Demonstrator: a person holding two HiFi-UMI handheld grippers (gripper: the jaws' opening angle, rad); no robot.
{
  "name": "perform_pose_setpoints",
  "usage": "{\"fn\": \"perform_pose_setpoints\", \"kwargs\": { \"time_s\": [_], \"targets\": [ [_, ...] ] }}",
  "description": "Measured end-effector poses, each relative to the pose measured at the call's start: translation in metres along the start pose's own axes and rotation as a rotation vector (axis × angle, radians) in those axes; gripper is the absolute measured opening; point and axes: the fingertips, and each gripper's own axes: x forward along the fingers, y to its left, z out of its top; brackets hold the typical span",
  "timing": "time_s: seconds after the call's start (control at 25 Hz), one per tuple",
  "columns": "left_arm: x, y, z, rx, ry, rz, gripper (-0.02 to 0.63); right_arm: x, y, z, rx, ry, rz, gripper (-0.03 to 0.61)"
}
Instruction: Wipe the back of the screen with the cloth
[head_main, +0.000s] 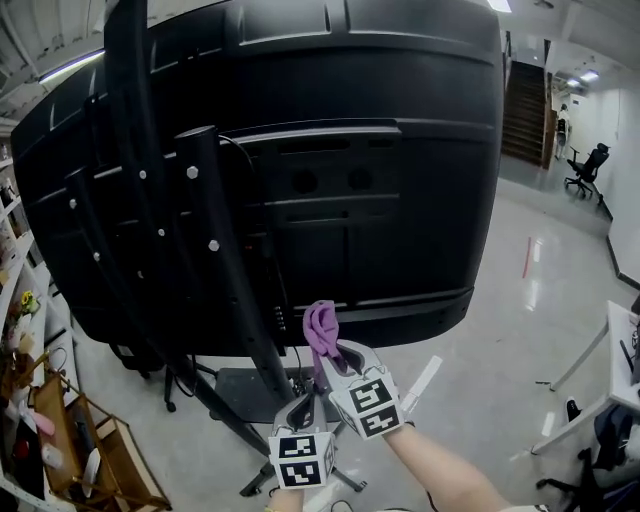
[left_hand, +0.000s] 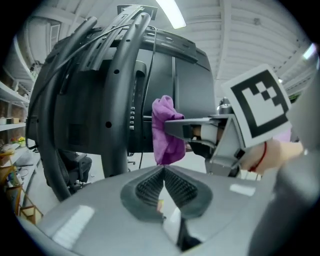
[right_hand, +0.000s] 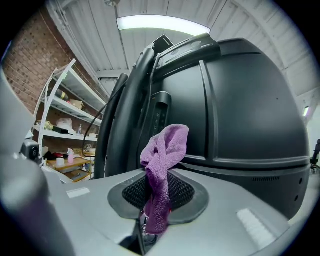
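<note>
While the big black screen (head_main: 380, 170) stood on its stand (head_main: 215, 280) with its back to the person, the right gripper (right_hand: 156, 192) was near the bottom edge, jaws squeezed on the purple cloth (right_hand: 162, 150). The left gripper (left_hand: 163, 176) held nothing, jaws pressed together. To wipe well, I think the cloth should press flat and slide in long rows, going around the stand.

Purple cloth (right_hand: 162, 165) (black screen (head_main: 400, 150))

Glossy floor (head_main: 520, 320) under screen stand (head_main: 243, 384)
</note>
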Motion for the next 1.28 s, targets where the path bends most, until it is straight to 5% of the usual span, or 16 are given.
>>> {"fn": "perform_pose_setpoints", "kwargs": {
  "time_s": [0.2,0.6,0.84,1.0,1.28],
  "targets": [
    [0.033,-0.012,0.016,0.008,-0.015,-0.067,0.008,-0.017,-0.047,-0.013,0.009,0.024,-0.086,0.069],
    [0.076,-0.072,0.019,-0.021,0.017,-0.190,0.008,-0.129,-0.212,-0.067,0.027,0.142,-0.442,0.069],
    [0.084,-0.091,0.029,0.016,0.001,-0.197,0.008,-0.157,-0.259,-0.073,0.051,0.153,-0.534,0.069],
    [0.080,-0.088,0.040,0.049,-0.024,-0.164,0.008,-0.152,-0.225,-0.036,0.092,0.061,-0.460,0.069],
    [0.065,-0.048,0.051,0.050,-0.050,-0.057,0.008,-0.068,-0.109,0.068,0.025,-0.114,-0.113,0.069]
  ]
}}
